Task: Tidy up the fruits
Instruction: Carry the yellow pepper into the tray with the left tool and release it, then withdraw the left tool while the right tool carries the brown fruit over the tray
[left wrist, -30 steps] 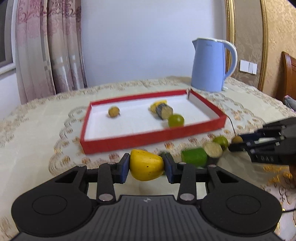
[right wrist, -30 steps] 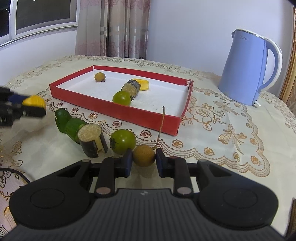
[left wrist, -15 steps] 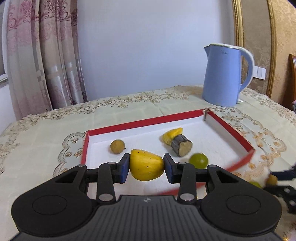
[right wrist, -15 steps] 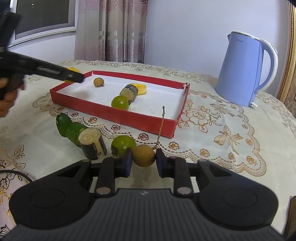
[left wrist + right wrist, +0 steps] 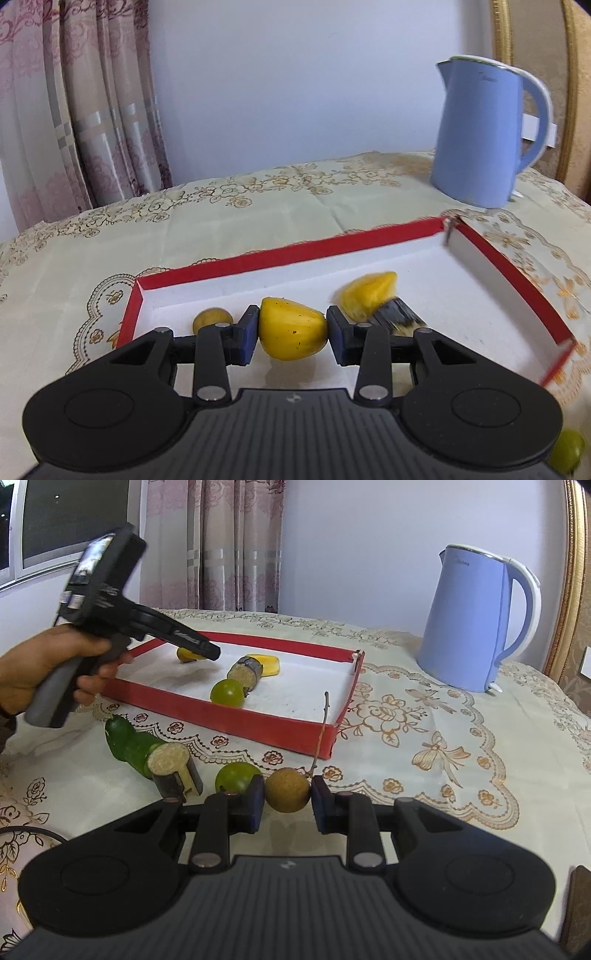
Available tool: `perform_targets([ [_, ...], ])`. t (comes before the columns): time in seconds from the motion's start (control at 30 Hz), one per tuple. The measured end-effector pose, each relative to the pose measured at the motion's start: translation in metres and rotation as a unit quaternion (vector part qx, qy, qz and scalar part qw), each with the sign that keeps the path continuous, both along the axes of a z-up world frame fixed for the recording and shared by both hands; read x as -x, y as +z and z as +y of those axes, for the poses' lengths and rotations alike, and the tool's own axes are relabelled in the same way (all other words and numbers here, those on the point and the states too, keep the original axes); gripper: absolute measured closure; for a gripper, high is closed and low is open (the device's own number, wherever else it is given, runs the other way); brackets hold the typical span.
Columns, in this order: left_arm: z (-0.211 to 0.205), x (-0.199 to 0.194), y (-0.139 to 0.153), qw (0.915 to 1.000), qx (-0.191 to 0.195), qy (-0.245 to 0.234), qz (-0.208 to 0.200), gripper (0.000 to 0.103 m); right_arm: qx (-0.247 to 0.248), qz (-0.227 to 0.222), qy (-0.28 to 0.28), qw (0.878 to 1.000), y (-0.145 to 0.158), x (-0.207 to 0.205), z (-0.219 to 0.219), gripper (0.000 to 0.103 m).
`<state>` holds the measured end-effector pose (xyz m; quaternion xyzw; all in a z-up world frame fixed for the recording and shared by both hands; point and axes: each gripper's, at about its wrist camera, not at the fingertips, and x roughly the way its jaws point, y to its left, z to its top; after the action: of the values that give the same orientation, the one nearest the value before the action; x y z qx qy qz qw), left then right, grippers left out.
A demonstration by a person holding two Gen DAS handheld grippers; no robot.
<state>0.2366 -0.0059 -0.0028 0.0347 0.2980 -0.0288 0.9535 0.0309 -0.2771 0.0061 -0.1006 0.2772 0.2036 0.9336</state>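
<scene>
While the left gripper (image 5: 293, 334) hangs over the near left part of the red tray (image 5: 509, 262), its jaws are clamped on a yellow fruit piece (image 5: 291, 332), one blue pad pressed to each side. Seen from the right wrist, that gripper is held in a person's hand (image 5: 55, 664) and its tip sits above the white tray floor near the far left corner, hiding most of what lies below it. Inside the tray rest a small brown round fruit (image 5: 212, 319) just left of the held piece, a second yellow piece (image 5: 369, 291) toward the back, a dark-skinned cut chunk (image 5: 245, 672) touching that yellow piece, and a green round fruit (image 5: 227, 693) just beside the chunk near the front wall. The right gripper (image 5: 287, 805) is low over the counter (image 5: 424, 775) in front of the tray, its jaws closed tight on a brown round fruit with a thin stem (image 5: 287, 790) that rises past the tray's front wall. Just left of it on the cloth lie another green round fruit (image 5: 236, 777), a second dark-skinned chunk (image 5: 173, 771) and a green cucumber-like piece (image 5: 127, 740), the last two touching. A blue kettle (image 5: 469, 624) stands on the counter beyond the tray's right end, well apart from both grippers.
</scene>
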Motion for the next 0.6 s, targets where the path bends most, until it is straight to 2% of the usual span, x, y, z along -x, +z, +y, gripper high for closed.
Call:
perform_targets([
  [0.37,-0.002,-0.021,-0.002,0.9999,-0.005,0.012,0.005,0.064,-0.011,-0.012,0.0,1.0,0.011,0.002,-0.001,0.077],
  [0.43,-0.003,-0.019,0.0,0.9998,-0.01,0.014,-0.002,0.059,-0.019,-0.011,0.003,1.0,0.013,0.001,-0.002,0.077],
  [0.5,-0.003,-0.017,0.003,0.9998,-0.013,0.015,-0.007,0.046,-0.028,-0.01,0.006,1.0,0.014,0.0,-0.002,0.077],
  [0.6,-0.003,-0.011,0.006,0.9995,-0.017,0.022,-0.016,0.042,-0.029,-0.014,0.008,0.999,0.016,-0.001,0.0,0.077],
])
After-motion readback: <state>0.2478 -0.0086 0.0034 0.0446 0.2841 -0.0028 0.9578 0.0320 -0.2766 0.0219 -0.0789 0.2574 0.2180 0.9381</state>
